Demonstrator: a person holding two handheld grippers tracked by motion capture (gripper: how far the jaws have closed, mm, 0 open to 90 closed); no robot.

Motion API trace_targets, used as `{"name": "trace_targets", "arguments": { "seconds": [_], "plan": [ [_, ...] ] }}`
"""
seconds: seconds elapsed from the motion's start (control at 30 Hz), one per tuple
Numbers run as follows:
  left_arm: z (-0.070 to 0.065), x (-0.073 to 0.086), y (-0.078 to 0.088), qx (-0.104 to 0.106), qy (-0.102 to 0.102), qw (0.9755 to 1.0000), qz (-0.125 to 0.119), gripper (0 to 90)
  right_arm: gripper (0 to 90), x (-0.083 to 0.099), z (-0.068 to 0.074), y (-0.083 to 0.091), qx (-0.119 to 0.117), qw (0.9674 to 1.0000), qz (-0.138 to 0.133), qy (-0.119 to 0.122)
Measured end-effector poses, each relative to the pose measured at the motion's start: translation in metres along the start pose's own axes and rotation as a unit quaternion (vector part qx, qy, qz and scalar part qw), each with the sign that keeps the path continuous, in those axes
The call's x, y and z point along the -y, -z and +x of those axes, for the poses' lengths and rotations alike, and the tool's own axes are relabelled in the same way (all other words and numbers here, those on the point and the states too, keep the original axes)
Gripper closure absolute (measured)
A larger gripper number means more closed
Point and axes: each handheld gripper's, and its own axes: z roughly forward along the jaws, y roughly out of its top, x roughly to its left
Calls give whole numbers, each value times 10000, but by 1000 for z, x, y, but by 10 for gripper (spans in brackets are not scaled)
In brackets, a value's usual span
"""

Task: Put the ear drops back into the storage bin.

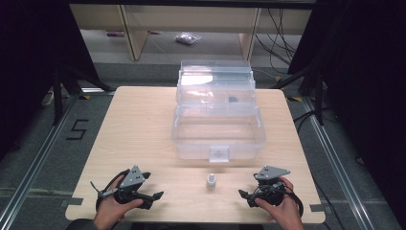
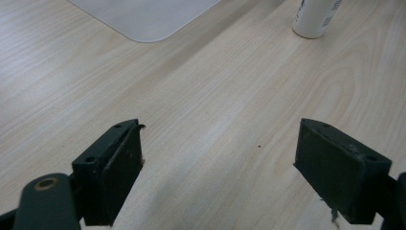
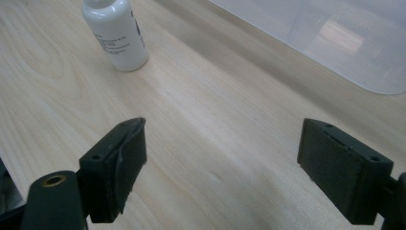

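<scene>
A small white bottle (image 1: 210, 181) stands upright on the wooden table, between my two grippers and just in front of a clear plastic box (image 1: 219, 129). My left gripper (image 1: 152, 197) rests near the table's front left, jaws open and pointing toward the bottle. Held low at the front right, my right gripper (image 1: 245, 195) is open too. In the left gripper view the bottle (image 2: 315, 18) is far off at the top right, beyond the empty gripper (image 2: 218, 158). In the right gripper view the bottle (image 3: 116, 34) stands at the top left, with nothing in the gripper (image 3: 220, 160).
The clear box has its lid (image 1: 215, 76) tipped open at the back and a latch tab (image 1: 219, 154) at its front. Bare wood (image 1: 139, 129) lies left of the box. Beyond the table are a shelf frame, cables and a small bag (image 1: 187, 39) on the floor.
</scene>
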Motion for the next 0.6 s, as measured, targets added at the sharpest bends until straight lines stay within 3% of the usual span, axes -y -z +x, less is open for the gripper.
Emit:
{"name": "trace_targets", "arguments": {
  "seconds": [0.1,0.17,0.23,0.33,0.43,0.6],
  "plan": [
    [0,0,0,-17,-17,10000,14,159,181,0,-1,0,58,10000,9,80],
    [0,0,0,17,-12,10000,3,159,182,0,2,-1,103,9999,12,-82],
    [0,0,0,-12,-13,10000,-9,159,186,-1,1,-1,18,9999,111,35],
    [0,0,0,-10,-5,10000,-15,159,188,-1,3,-1,84,10000,38,30],
    [0,0,0,14,10,10000,9,159,194,-4,4,1,55,9998,200,-9],
    [0,0,-1,4,8,10000,-16,159,199,-5,5,-1,69,9997,191,142]
  ]
}}
